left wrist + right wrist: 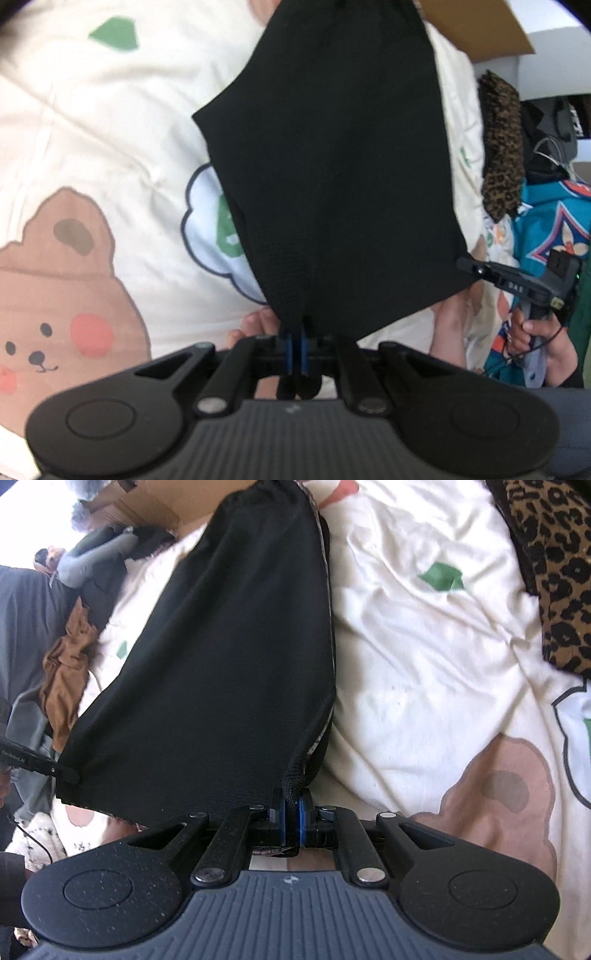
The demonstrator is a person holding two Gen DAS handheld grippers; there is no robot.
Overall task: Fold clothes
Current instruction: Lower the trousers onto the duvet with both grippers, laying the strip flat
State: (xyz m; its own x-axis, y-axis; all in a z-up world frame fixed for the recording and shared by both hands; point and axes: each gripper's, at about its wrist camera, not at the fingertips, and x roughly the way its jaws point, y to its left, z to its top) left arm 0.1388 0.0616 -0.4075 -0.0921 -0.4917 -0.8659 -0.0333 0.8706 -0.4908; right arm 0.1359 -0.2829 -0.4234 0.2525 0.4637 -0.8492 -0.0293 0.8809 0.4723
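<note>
Item one, black garment point(332, 166): a dark mesh-knit piece that I hold stretched between both grippers above the bed, its far end hanging down toward the bedsheet point(110, 129). Left gripper point(298, 332): my jaws are pressed together on one near corner of the black garment, the blue pads almost touching with only the cloth between them. Right gripper point(292, 812): jaws likewise clamped tight, pinching a bunched, rolled hem at the other near corner; in the left wrist view its black tip meets the cloth's right corner, with the person's hand point(535, 332) around the handle below. Item two, bedsheet: cream cotton, wrinkled, printed with brown bears, green shapes and a blue-edged cloud; it covers the bed under the garment. Item three, leopard-print cloth point(557, 572): lies at the bed's edge, to the right of the black garment in the right wrist view. Item four, teal patterned garment point(546, 229): beyond the bed's edge, beside the leopard print. Item five, brown cloth point(66, 672): crumpled at the opposite edge of the bed. Item six, cardboard box point(147, 506): past the bed's far edge.
</note>
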